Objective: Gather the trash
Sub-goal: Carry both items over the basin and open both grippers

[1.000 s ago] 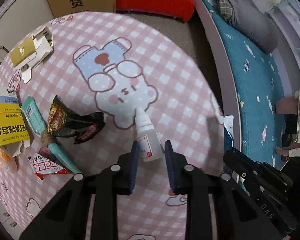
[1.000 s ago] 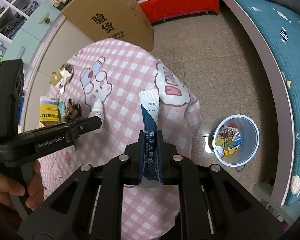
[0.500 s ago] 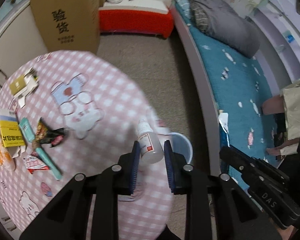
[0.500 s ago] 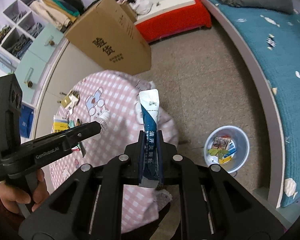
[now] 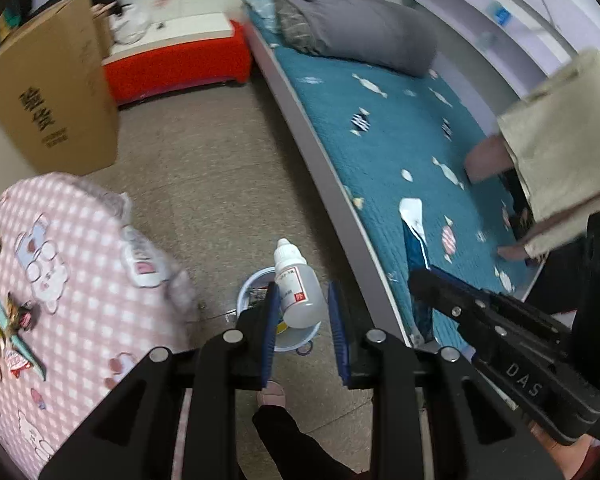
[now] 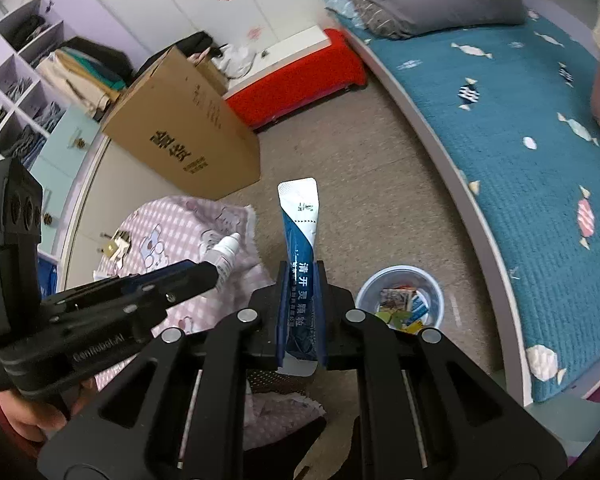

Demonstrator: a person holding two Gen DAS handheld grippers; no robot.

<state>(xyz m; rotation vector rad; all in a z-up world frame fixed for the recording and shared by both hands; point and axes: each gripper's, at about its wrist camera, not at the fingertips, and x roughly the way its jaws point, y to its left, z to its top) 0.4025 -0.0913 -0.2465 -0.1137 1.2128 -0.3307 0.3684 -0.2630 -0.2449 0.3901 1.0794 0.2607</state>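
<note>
My left gripper (image 5: 303, 300) is shut on a small white dropper bottle (image 5: 296, 292), held off the table above a pale blue bin (image 5: 249, 289) on the floor. My right gripper (image 6: 300, 276) is shut on a blue and white sachet (image 6: 300, 224) that sticks up between its fingers. In the right wrist view the bin (image 6: 436, 300), holding several wrappers, lies just right of the fingertips. There the left gripper (image 6: 208, 274) and the bottle (image 6: 227, 250) show at the left. The left wrist view shows the right gripper (image 5: 420, 276) and the sachet (image 5: 414, 236) at the right.
The round table with a pink checked cloth (image 5: 72, 280) lies to the left with several wrappers (image 5: 16, 316) on it. A bed with a teal cover (image 5: 400, 140) runs along the right. Beyond are a cardboard box (image 5: 52, 108) and a red bench (image 5: 176, 64). A slippered foot (image 5: 272, 396) is below the left gripper.
Both grippers have risen and swung right, from over the table to over the floor by the bin. Each still holds its item.
</note>
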